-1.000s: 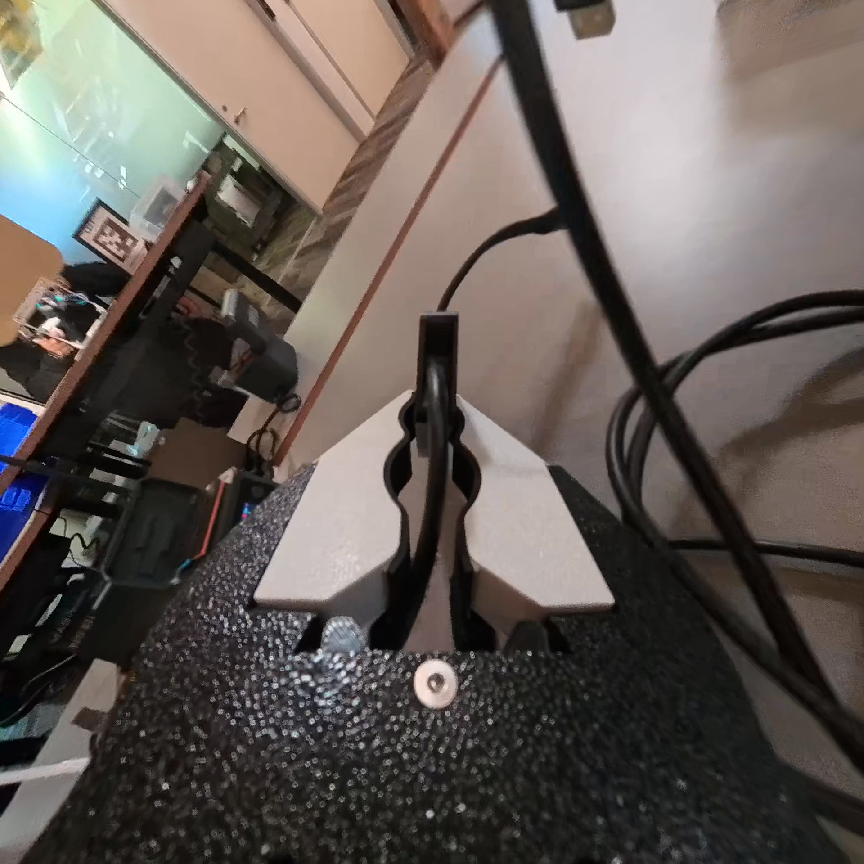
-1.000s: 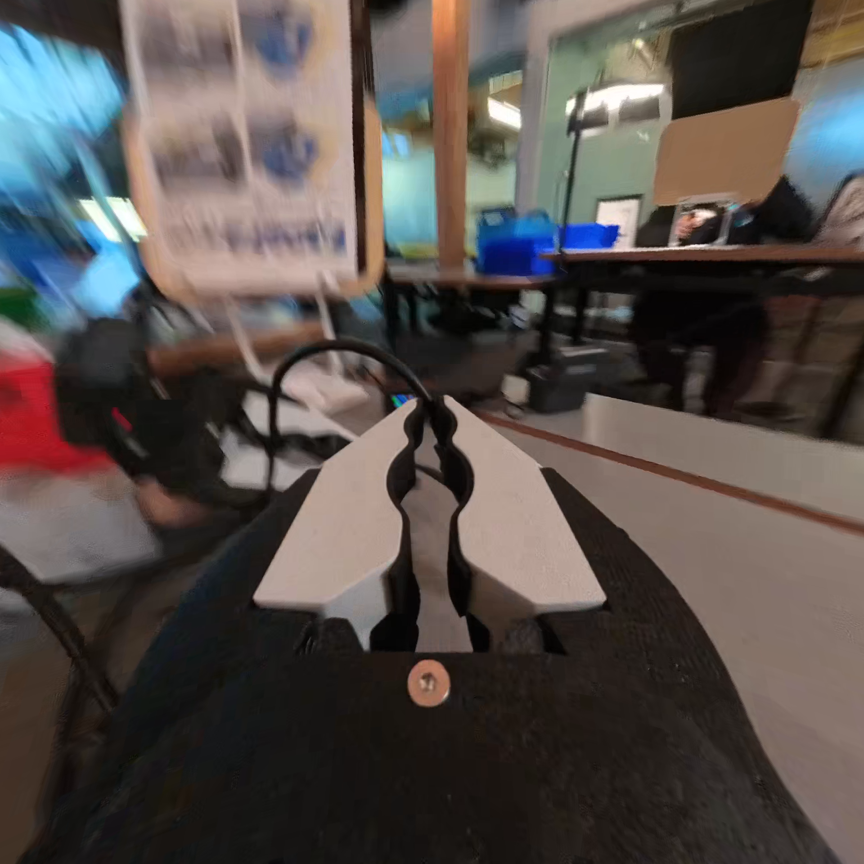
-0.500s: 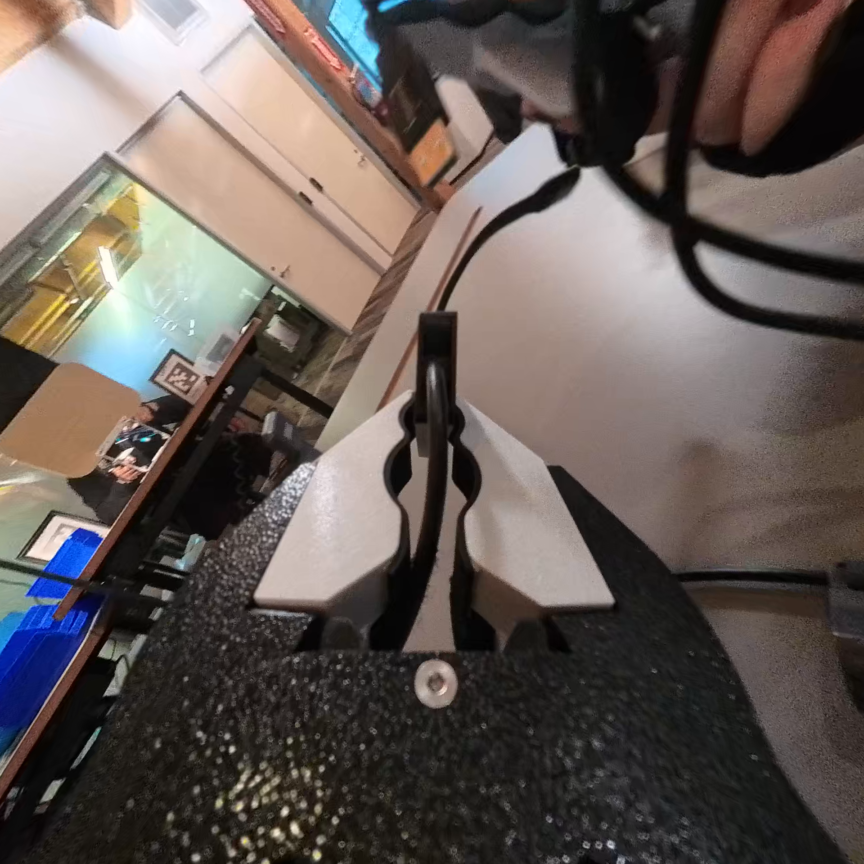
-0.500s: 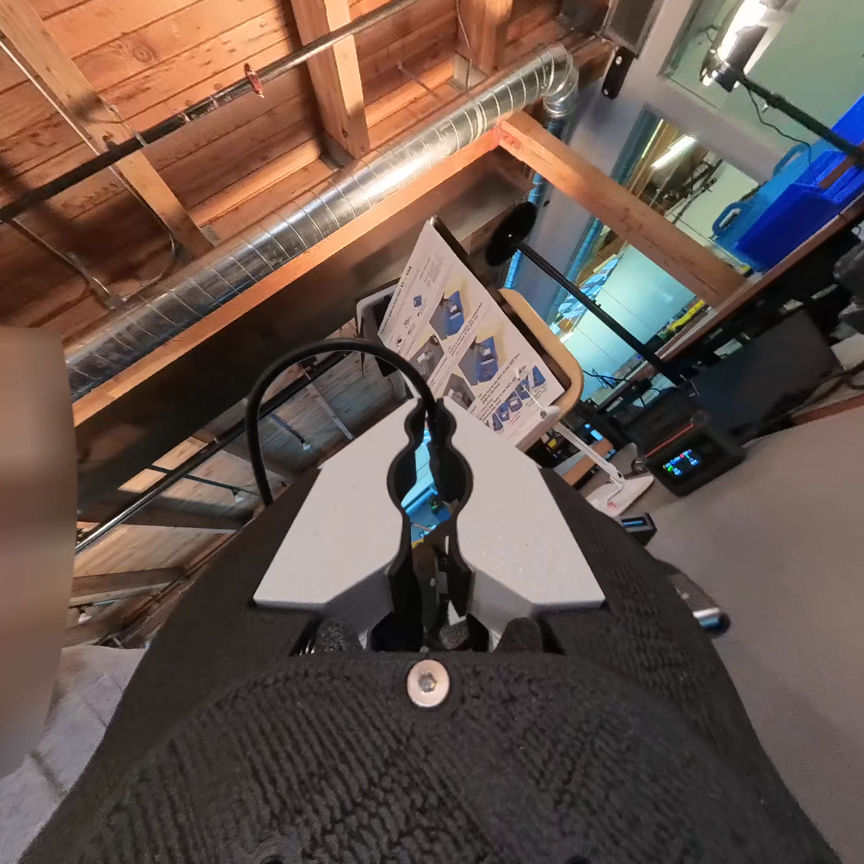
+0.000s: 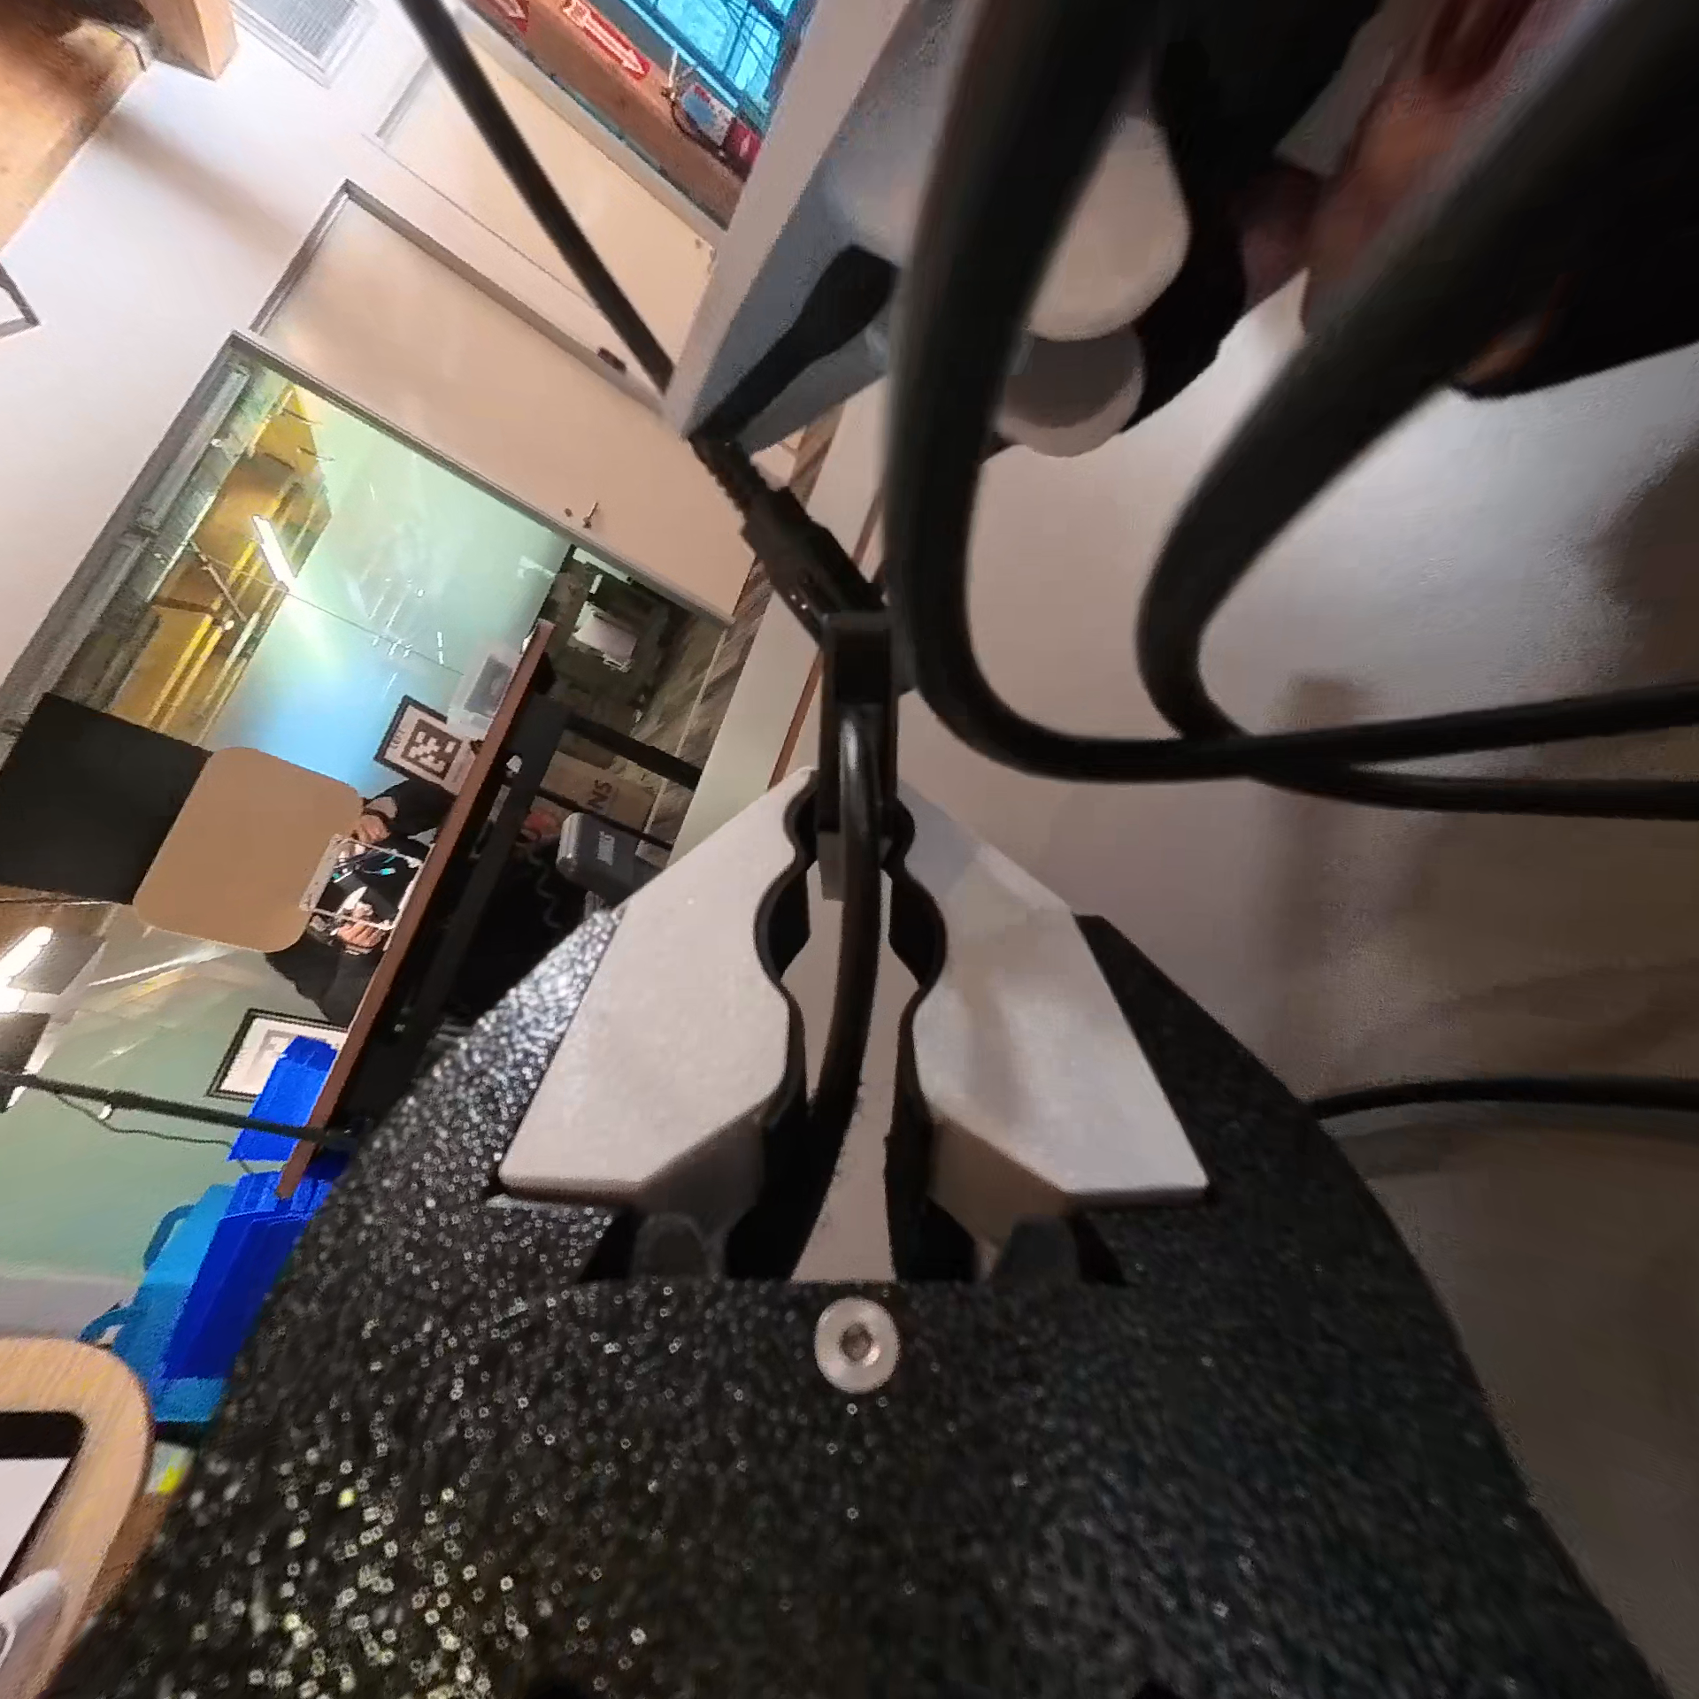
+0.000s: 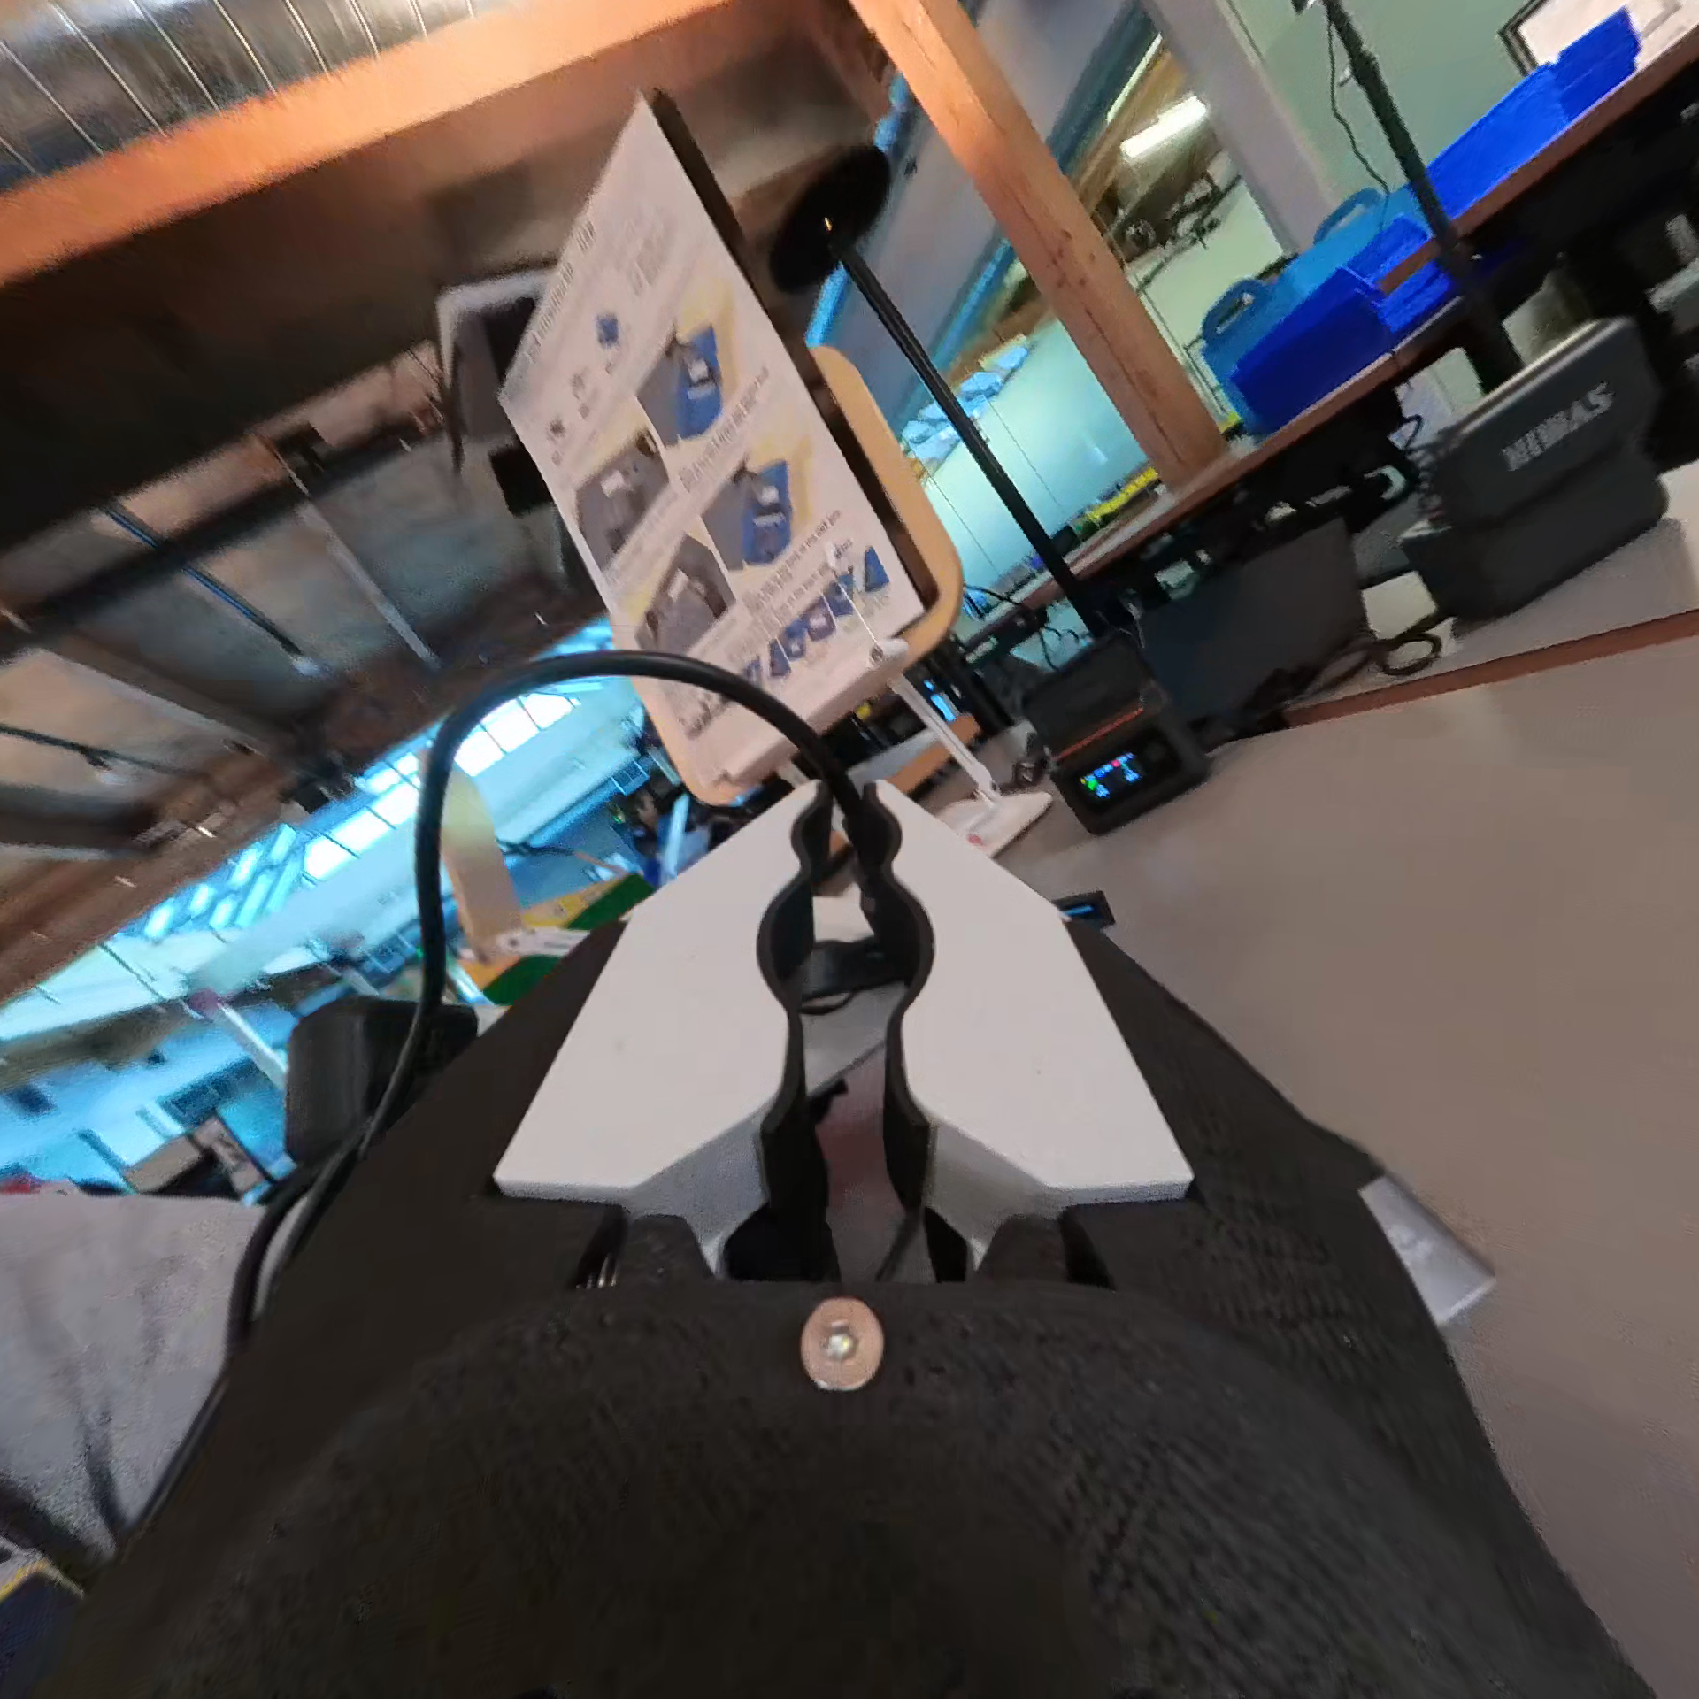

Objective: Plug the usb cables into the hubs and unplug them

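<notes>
**Both tongs clamped on black cables above the counter**

The left tongs are closed on a flat black plastic plug body that stands edge-on between the pale grey fingers; a thin black cable runs back from it through the gap toward the camera. Just beyond the plug's far end sits a second black connector, which leads up to the corner of a grey slab-shaped USB hub held in the air at the top of the left wrist view. Whether the two connectors are mated cannot be told. The other tongs, blurred, show at the upper right with a hand behind them, and thick black cable loops hang across the pale counter.

The right tongs are pinched narrow on a thin black USB cable at their very tips; it arches up and left, then drops past the tongs' dark body. Beyond lie the grey counter, a small black box with a lit display, and a tilted printed board on a wooden stand.
</notes>
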`<action>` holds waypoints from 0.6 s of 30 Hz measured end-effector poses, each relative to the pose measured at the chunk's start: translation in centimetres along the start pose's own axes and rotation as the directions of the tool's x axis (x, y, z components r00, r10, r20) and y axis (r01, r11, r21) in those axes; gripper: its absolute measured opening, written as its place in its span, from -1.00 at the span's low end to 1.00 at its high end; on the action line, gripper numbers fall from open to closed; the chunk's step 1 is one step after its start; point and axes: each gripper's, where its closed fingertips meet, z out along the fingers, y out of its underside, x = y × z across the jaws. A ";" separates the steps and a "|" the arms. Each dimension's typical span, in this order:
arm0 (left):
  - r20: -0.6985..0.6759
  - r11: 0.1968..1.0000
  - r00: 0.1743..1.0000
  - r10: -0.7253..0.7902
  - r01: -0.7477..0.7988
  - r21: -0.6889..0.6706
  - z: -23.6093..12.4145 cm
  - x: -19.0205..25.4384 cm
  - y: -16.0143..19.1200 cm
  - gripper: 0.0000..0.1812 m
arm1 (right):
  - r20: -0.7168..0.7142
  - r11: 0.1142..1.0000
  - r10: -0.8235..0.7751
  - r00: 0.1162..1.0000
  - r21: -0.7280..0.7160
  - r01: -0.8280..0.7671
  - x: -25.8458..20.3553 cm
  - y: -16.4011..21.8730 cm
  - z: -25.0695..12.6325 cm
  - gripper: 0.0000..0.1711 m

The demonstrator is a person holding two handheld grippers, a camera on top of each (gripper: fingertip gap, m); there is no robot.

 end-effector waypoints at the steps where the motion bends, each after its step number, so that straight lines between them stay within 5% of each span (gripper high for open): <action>1: 0.003 1.000 1.000 0.011 -0.011 -0.007 0.0 0.0 0.1 -0.91 | -0.012 1.000 -0.018 1.000 -0.025 0.017 0.0 0.2 0.1 -0.94; 18: 0.054 0.985 0.990 0.133 -0.125 -0.119 0.3 -0.6 1.6 -0.90 | -0.231 0.974 -0.036 0.972 -0.227 -0.018 2.8 2.1 -0.6 -0.77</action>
